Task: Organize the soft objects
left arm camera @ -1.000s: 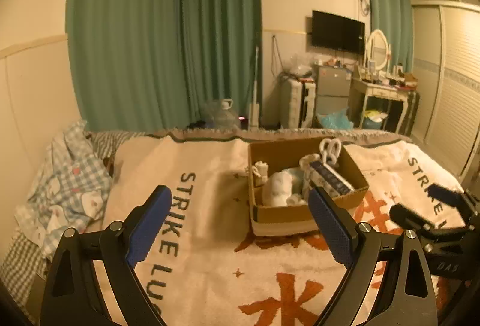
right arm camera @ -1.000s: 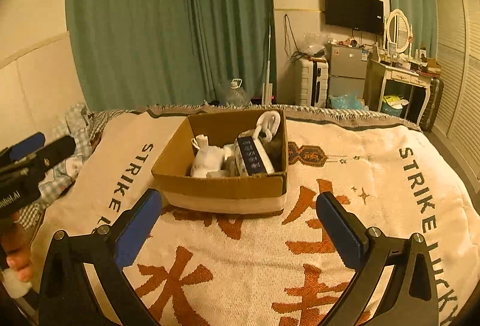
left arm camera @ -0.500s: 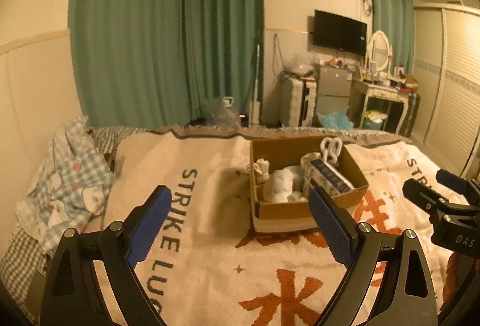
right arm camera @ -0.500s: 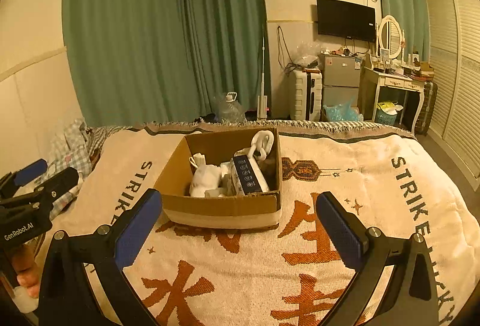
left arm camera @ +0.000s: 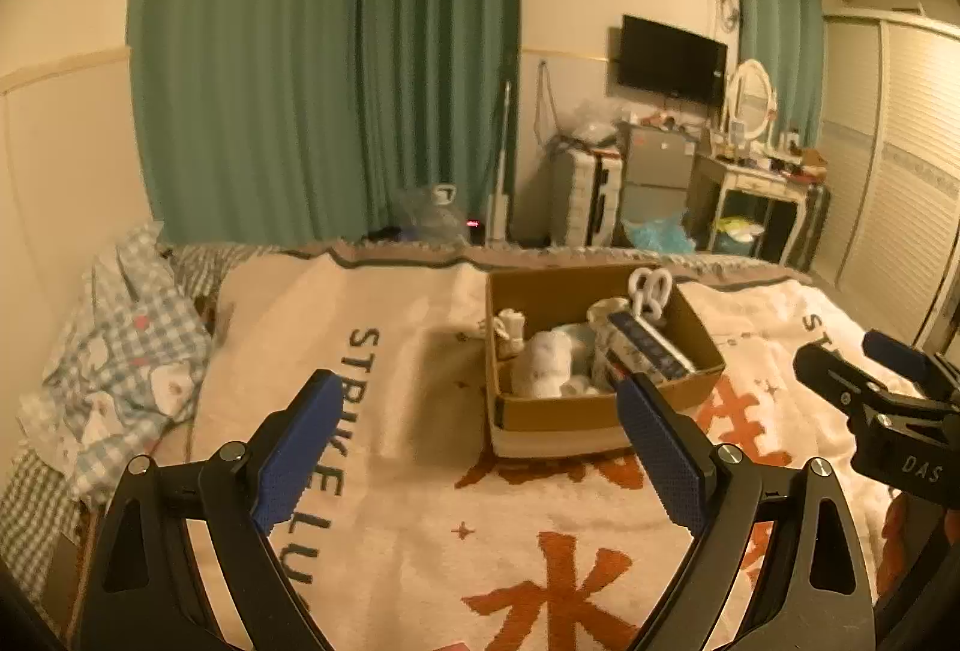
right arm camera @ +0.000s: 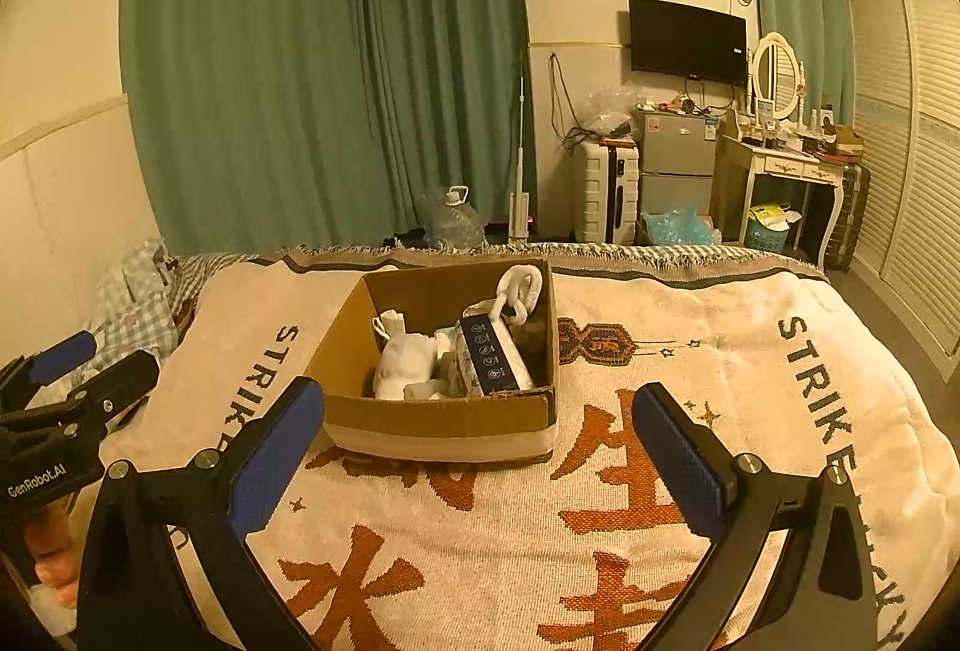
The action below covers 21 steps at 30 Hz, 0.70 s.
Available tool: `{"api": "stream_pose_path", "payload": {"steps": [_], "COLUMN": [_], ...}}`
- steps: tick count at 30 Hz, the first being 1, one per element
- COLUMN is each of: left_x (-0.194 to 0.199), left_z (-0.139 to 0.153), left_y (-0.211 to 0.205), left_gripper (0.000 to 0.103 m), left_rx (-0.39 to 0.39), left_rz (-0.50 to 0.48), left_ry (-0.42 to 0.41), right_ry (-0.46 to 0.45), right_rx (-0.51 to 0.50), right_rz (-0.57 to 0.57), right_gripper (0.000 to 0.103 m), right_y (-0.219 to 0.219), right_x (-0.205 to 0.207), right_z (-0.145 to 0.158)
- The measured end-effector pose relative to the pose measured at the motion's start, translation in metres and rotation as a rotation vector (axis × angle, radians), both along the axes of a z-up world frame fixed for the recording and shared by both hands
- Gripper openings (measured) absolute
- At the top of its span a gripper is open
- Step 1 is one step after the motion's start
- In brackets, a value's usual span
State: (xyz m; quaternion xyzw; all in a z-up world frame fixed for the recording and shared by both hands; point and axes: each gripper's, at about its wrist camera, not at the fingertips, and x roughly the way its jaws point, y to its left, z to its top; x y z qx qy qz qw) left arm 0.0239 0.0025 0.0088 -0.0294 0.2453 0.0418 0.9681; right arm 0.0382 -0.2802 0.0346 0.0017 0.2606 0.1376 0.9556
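Green curtains hang behind a bed covered by a cream blanket woven with orange characters and dark lettering. On the blanket stands an open cardboard box, its flaps gone or folded, with a pale band along the bottom of its near wall.

Inside the box, toward its left, lies a white soft bundle with a smaller white knotted piece behind it. Beside these, toward the right wall, a dark blue packet with a row of small round icons on its face leans tilted; the icons are too small to read. At the back right corner a white looped soft toy sticks up above the rim. From the left wrist view the same box shows the bundle, the packet and the loops in the same order.

Lettering on the blanket reads "STRIKE LU" along the left side and "STRIKE" followed by partly hidden letters along the right. The left gripper carries "GenRobot.AI" on its body as seen from the right camera, and the right gripper shows "DAS" as seen from the left camera.

Both grippers hover over the blanket just short of the box, blue pads wide apart, nothing between them. A checked, printed quilt is bunched at the bed's left edge.
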Motion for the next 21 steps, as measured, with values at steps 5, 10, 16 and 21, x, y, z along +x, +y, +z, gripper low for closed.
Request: {"api": "stream_pose_path", "payload": {"steps": [5,10,16,21], "left_x": [-0.0001,0.0001,-0.0015,-0.0024], "left_z": [-0.0014,-0.001,-0.0005,0.0004], "left_y": [-0.0002,0.0016,0.0013,0.0011], "left_gripper": [0.094,0.094,0.094,0.094], "left_rx": [0.001,-0.004,0.002,0.006], "left_rz": [0.006,0.012,0.014,0.015], "left_ry": [0.008,0.011,-0.001,-0.006], "right_ry": [-0.007,-0.007,-0.014,-0.012], "right_rx": [-0.002,-0.001,-0.001,-0.002], "right_rz": [0.003,-0.001,-0.009,-0.007], "right_gripper": [0.103,0.103,0.103,0.103], "right_y": [0.0011,0.0023,0.0021,0.002], "right_x": [0.0,0.0003,-0.0011,-0.0015], "right_z": [0.0011,0.0017,0.0035,0.004]}}
